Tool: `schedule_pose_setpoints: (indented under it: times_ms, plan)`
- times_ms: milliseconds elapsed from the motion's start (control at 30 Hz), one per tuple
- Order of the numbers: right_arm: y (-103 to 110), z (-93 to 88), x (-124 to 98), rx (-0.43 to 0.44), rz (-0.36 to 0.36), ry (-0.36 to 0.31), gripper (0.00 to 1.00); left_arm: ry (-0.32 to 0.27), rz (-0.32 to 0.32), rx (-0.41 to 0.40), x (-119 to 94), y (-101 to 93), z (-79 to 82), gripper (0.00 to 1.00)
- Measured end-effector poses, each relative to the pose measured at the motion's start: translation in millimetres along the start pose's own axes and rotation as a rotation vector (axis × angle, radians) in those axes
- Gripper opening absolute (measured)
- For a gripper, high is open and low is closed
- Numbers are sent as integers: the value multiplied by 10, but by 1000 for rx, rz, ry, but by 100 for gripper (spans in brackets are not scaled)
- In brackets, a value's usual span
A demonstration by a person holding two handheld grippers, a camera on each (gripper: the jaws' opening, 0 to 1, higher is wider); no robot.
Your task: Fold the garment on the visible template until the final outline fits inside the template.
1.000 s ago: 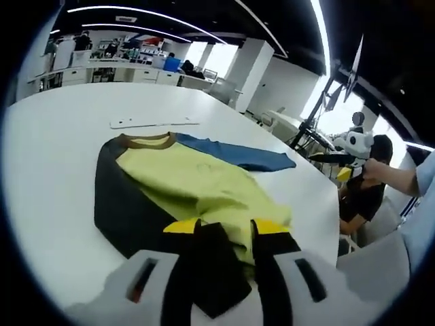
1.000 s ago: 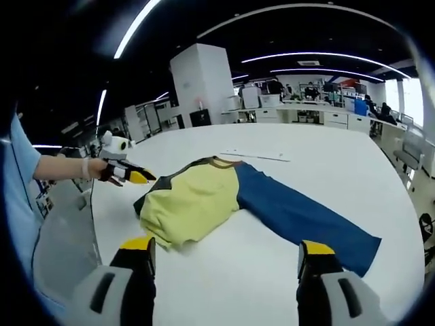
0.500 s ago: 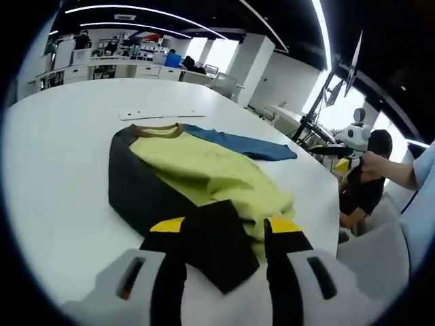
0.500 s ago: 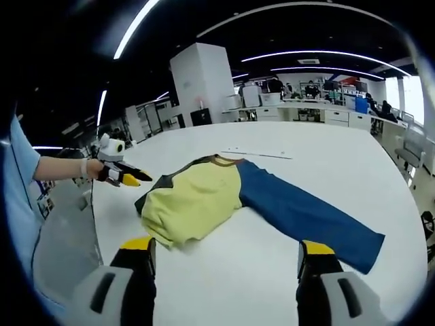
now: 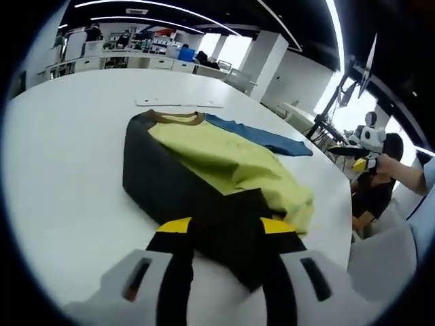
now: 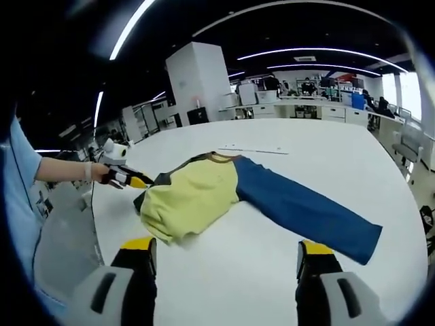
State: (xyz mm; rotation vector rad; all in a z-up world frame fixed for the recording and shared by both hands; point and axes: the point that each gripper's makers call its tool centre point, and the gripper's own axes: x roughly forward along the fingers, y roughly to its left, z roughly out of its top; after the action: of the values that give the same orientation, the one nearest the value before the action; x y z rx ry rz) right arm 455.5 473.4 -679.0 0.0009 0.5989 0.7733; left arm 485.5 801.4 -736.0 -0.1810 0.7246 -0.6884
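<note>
Pinching dark sleeve (image 5: 224, 227), apparently, left gripper (image 5: 224, 238); right gripper (image 6: 224, 255) spread wide

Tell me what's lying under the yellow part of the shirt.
The yellow body overlaps the black sleeve beside it, and the white table shows around the shirt. Whatever lies directly beneath the yellow fabric is covered.

The left gripper (image 5: 224, 234) now sits lower and closer over the garment's dark sleeve (image 5: 228, 227), which now lies between its jaws, nearer than a second ago.
</note>
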Motion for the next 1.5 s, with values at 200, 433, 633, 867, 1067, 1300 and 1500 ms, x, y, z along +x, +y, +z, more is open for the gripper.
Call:
schedule_pose_setpoints:
  times_ms: [200, 433, 633, 867, 1067, 1300, 1500]
  plan:
    - [-14, -40, -24, 16, -12, 0, 85, 6, 9, -14, 35, 26, -47, 29]
    - [6, -62, -8, 20, -11, 7, 85, -1, 28, -52, 28, 78, -70, 15]
    - [32, -57, 15, 15, -6, 12, 85, -8, 36, -66, -3, 99, -71, 7]
    - [50, -37, 24, 15, -1, 10, 85, -22, 27, -98, -47, 72, -60, 0]
    - [54, -1, 16, 7, -4, 6, 85, -23, 24, -94, -105, 76, -42, 0]
    - [60, 23, 4, -1, -9, 1, 86, -39, 32, -93, -294, 177, 11, 0]
    - [98, 13, 24, -5, -6, 11, 86, -66, 91, -123, -650, 450, 24, 0]
